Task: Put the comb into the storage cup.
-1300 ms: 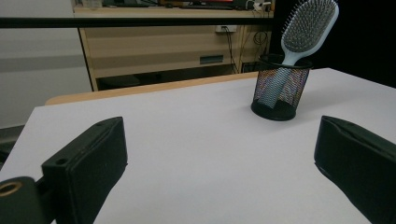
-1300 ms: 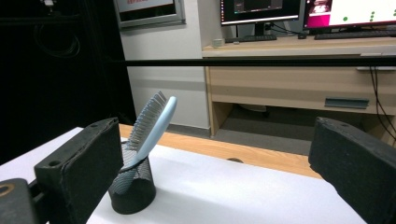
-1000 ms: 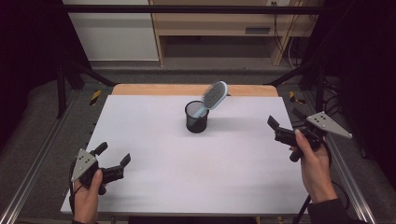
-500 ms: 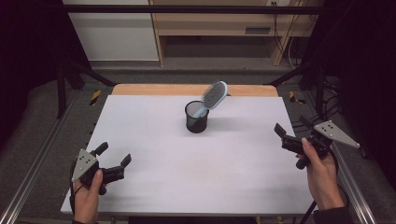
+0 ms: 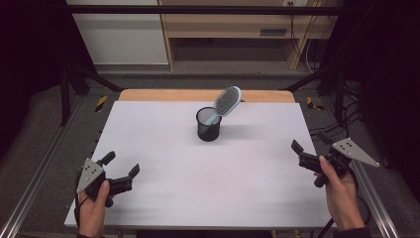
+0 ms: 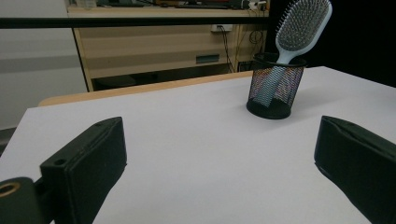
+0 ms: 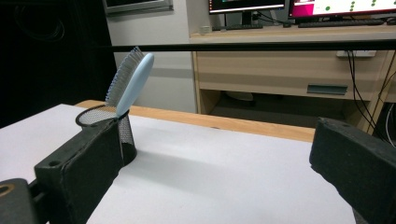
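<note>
High view, white table [image 5: 163,148], mesh cup [image 5: 208,124] holding hairbrush [image 5: 227,102], wooden shelving [image 5: 233,25] behind, both tongs spread.

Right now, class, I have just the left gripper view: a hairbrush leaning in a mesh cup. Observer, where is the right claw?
Observer: The right claw is open at the right edge of the table, well apart from the cup.
Operator: Which part of the table is my left claw over?
Observer: The left claw, open, is near the front left corner.
Operator: What does the brush's back look like?
Observer: In the right gripper view, the back of the hairbrush is smooth and light blue.
</note>
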`<state>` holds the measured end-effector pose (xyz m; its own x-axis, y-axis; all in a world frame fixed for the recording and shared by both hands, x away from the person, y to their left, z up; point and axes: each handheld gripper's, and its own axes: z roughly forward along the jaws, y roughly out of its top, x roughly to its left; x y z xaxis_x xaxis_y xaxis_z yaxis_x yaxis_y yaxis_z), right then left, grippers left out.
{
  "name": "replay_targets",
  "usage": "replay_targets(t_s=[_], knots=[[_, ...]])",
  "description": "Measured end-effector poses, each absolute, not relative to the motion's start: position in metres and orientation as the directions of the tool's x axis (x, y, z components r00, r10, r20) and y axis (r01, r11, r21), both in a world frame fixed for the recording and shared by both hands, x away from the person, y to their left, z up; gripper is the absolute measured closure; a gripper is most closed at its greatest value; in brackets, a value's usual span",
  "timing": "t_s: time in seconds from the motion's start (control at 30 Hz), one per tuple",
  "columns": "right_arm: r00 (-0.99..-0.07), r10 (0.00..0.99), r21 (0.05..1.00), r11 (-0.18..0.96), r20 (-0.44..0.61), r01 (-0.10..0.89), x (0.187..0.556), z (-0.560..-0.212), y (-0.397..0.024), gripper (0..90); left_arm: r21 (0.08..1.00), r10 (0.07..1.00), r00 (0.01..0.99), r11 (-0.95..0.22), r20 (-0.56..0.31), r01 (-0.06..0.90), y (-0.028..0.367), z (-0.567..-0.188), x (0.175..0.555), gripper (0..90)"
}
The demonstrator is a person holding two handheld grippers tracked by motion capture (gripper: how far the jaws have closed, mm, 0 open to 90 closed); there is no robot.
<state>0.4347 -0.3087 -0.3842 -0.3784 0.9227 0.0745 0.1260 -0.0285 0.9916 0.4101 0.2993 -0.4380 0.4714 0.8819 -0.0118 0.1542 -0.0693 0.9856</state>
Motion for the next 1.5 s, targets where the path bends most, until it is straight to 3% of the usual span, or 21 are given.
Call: replay_targets(t_s=[0.7, 1.5], knots=[[-0.4, 0.911, 0.986, -0.035, 0.099, 0.166, 0.42, -0.43, -0.297, 3.2, 0.986, 0.881, 0.473, -0.072, -0.007, 0.149, 0.299, -0.438, 0.41, 2.5], [-0.472, 0.877, 0.983, -0.007, 0.094, 0.182, 0.419, -0.45, -0.271, 3.2, 0.99, 0.882, 0.472, -0.06, -0.006, 0.125, 0.298, -0.436, 0.409, 2.3]])
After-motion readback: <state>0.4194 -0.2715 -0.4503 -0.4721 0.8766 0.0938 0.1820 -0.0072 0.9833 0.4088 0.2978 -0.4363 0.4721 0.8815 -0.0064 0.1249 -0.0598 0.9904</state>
